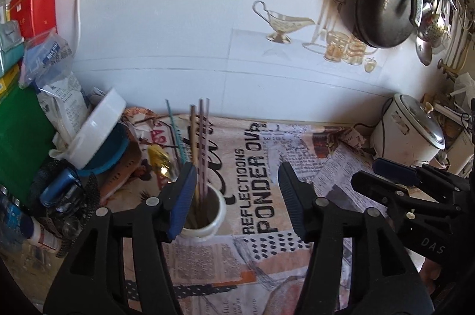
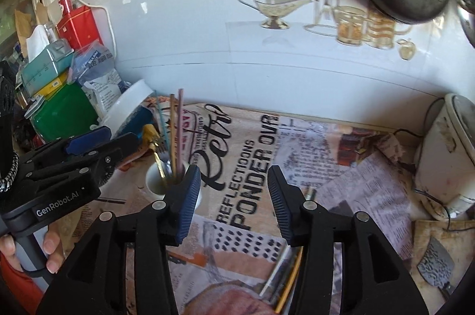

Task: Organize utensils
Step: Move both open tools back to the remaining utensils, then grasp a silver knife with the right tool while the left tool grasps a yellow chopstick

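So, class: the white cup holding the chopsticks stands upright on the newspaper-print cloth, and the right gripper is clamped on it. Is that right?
Not quite. The right gripper is open and holds nothing, as the right wrist view shows. The white cup does stand upright on the newspaper-print cloth with the chopsticks in it.

Black gripper (image 2: 234,196) linkages, ribbed blue pads (silver rivets)

Both wrist views angled down, close over shared newsprint counter (image 1: 267,255), tiled wall behind

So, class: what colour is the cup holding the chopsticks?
White cup; the right wrist view shows it best.
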`<state>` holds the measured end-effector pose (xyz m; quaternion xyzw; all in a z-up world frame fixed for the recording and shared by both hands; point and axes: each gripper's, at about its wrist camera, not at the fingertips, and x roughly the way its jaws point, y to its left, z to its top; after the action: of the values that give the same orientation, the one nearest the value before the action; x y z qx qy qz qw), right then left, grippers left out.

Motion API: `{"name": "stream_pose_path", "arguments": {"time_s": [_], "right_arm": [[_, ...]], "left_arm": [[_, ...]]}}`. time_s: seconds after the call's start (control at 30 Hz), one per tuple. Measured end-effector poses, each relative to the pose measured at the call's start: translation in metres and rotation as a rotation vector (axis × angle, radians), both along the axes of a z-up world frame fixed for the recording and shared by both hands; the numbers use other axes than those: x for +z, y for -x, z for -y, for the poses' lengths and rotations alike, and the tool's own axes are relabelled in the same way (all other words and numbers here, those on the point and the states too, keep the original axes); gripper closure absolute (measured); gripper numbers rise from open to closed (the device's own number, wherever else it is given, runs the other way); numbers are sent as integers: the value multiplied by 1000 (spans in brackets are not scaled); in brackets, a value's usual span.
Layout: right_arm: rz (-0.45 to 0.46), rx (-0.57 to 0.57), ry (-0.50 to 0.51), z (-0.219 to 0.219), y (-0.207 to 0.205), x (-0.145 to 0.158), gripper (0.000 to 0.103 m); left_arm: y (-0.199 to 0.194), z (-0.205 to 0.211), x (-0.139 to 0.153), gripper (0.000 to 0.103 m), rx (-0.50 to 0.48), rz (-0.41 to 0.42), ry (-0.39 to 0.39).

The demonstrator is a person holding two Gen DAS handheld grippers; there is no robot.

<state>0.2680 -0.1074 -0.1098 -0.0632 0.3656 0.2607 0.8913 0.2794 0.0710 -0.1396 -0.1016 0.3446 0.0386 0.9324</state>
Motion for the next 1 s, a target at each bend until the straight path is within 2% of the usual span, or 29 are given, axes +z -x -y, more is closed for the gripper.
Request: {"name": "stream_pose_path", "arguments": {"time_s": [0.23, 0.53, 0.8, 1.0], "right_arm": [[-68, -87, 43, 51, -3, -25, 60], [-223, -181, 115, 106, -19, -85, 60], [-382, -183, 154, 108, -23, -148, 60], [-451, -156, 195, 101, -22, -180, 60]], "left_arm": [[-14, 40, -31, 46, -42, -75, 29], [-34, 79, -85, 46, -92, -205, 49], [-42, 98, -139, 46, -120, -338, 32], [-39, 104, -164, 46, -129, -400, 31]]}}
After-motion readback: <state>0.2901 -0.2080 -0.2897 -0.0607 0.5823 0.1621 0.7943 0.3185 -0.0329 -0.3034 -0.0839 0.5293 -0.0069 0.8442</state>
